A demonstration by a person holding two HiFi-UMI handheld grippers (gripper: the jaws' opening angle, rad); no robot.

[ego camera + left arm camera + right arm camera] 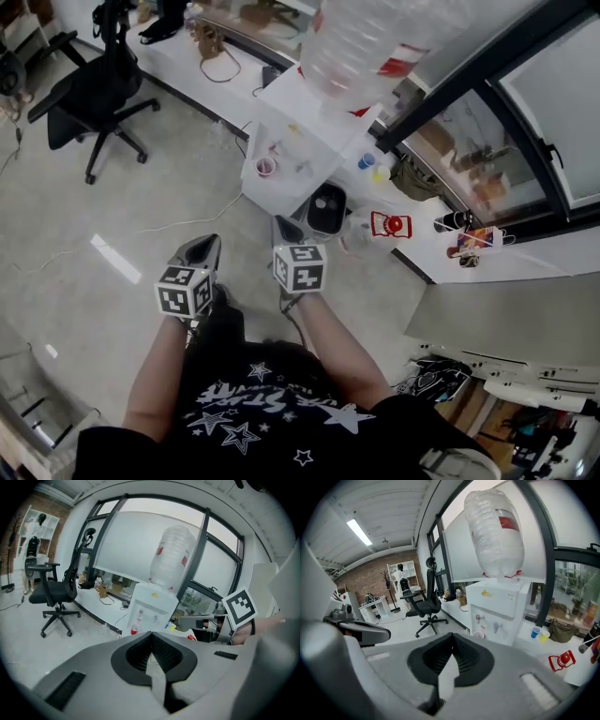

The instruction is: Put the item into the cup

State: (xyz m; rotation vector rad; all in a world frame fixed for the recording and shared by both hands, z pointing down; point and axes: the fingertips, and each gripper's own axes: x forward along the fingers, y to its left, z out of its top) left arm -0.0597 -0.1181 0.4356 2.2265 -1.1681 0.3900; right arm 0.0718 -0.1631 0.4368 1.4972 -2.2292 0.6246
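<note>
A red cup [266, 167] stands on the tray of a white water dispenser [300, 122], under its taps. The same cup shows in the left gripper view [135, 629] and the right gripper view [478, 635]. My left gripper [199, 251] and right gripper [289, 230] hang side by side over the floor, well short of the dispenser, both pointing toward it. In each gripper view the jaws meet at the tips with nothing between them: left gripper [151, 635], right gripper [452, 637]. I see no item held by either one.
A black bin [325, 208] sits on the floor right of the dispenser. A blue cup [367, 161] and a yellow cup [379, 174] stand on a white ledge [487, 267], with a red lantern-like object [391, 225] nearby. A black office chair [94, 94] stands far left.
</note>
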